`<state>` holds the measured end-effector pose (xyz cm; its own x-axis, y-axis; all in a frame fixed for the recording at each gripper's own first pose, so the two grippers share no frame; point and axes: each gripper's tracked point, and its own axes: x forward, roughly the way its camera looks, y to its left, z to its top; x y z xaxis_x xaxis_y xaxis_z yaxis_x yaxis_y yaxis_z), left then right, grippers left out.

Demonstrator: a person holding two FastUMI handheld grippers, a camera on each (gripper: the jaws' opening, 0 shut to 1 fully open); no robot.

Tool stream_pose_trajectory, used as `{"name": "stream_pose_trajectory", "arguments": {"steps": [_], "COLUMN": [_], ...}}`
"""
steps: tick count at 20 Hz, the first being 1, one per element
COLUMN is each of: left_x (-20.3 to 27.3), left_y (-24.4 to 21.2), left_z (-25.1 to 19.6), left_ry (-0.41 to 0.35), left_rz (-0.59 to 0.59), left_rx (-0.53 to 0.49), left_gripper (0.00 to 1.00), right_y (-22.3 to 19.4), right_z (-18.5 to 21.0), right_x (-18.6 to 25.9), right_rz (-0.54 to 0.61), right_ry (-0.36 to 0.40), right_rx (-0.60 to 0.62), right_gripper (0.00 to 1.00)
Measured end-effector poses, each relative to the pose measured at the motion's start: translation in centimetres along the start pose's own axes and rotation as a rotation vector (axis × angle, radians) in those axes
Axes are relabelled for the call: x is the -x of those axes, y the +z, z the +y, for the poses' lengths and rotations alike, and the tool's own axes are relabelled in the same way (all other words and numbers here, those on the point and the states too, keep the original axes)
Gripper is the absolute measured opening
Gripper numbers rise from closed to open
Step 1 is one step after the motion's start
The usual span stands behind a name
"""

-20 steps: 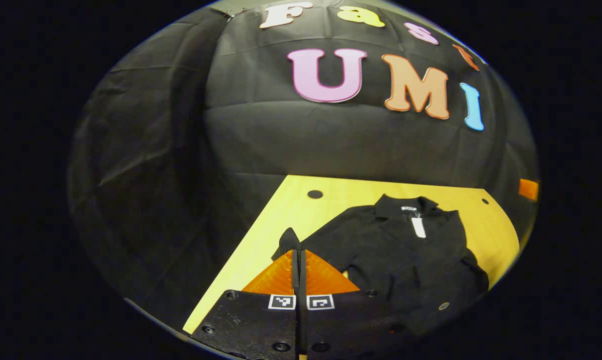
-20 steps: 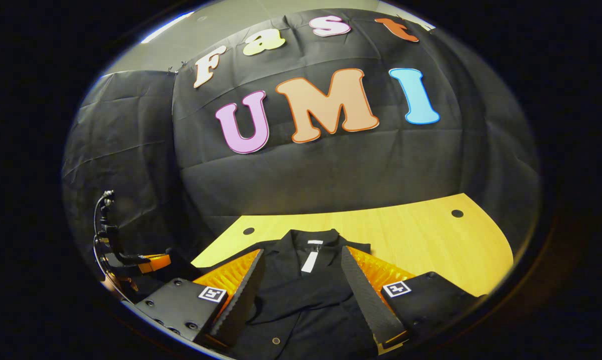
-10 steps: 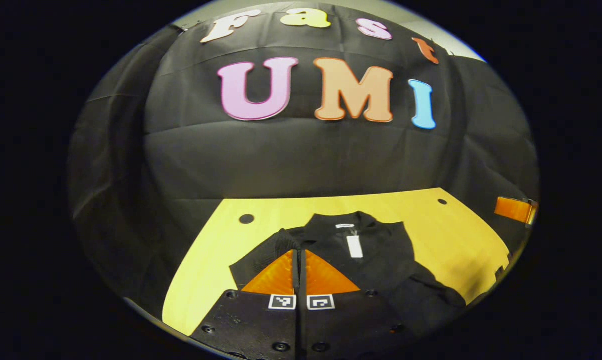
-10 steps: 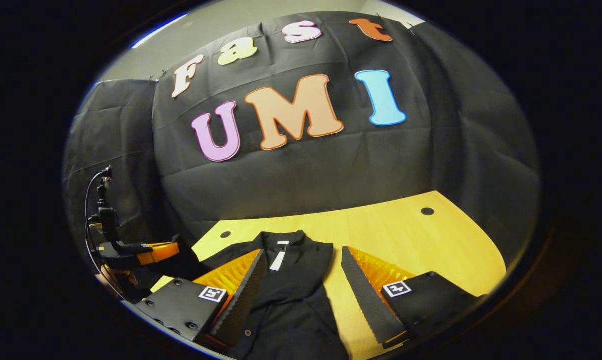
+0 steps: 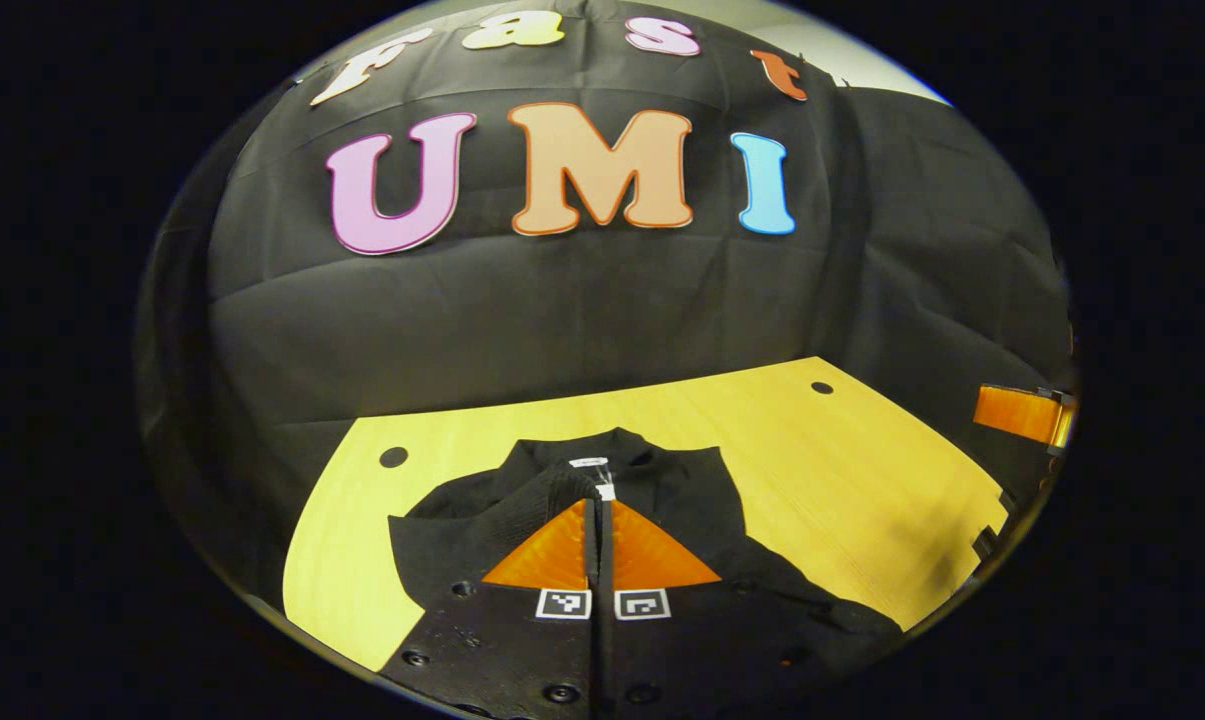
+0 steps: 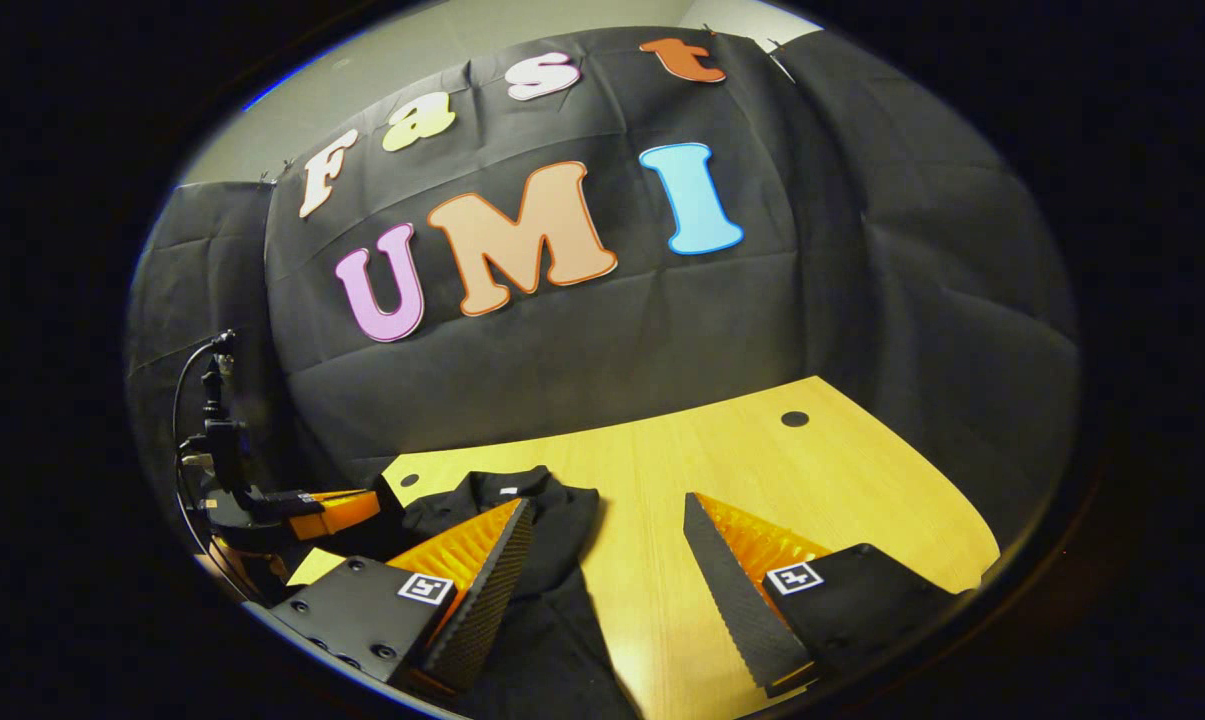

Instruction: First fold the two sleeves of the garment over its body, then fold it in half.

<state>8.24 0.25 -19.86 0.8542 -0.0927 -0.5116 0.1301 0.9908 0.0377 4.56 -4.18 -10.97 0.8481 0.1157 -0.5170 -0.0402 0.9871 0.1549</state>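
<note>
A black garment [image 5: 682, 490] with a white neck label [image 5: 589, 463] lies collar-far on the yellow wooden table [image 5: 842, 470]. In the left gripper view my left gripper [image 5: 599, 500] is shut on the garment's sleeve [image 5: 522, 500], holding it up over the body just below the collar. In the right gripper view my right gripper [image 6: 606, 502] is open above bare table, with the garment [image 6: 552, 510] under and beside its left finger [image 6: 482, 560]. The left gripper [image 6: 337, 510] shows at the far left of that view, fabric hanging from it.
The table has small round holes [image 6: 794, 419] near its far corners and a black cloth wall behind it. Bare wood spreads to the right of the garment. The right gripper [image 5: 1022, 413] appears at the right edge of the left gripper view.
My left gripper has carried the sleeve from the garment's left side in over its body. My right gripper, still open, has shifted right, from above the collar to above bare table.
</note>
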Motion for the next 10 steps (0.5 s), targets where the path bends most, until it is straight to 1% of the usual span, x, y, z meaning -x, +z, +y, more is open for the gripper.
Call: {"name": "stream_pose_trajectory", "arguments": {"steps": [7, 9, 10], "left_x": [-2.9, -3.8, -4.4], "left_y": [-1.0, -0.7, -0.2], "left_z": [-5.2, -5.7, -6.2], "left_ry": [-0.038, -0.015, -0.024], "left_rz": [0.058, 0.045, 0.042], "left_rx": [-0.024, -0.029, -0.013], "left_gripper": [0.00, 0.00, 0.00], "right_y": [-0.6, -0.6, -0.6], "right_z": [-4.0, -4.8, -5.2], "right_x": [0.6, 0.6, 0.5], "right_rz": [0.012, 0.018, 0.020], "right_ry": [-0.031, -0.030, -0.032], "right_rx": [-0.019, -0.023, -0.021], "right_gripper": [0.98, 0.98, 0.98]}}
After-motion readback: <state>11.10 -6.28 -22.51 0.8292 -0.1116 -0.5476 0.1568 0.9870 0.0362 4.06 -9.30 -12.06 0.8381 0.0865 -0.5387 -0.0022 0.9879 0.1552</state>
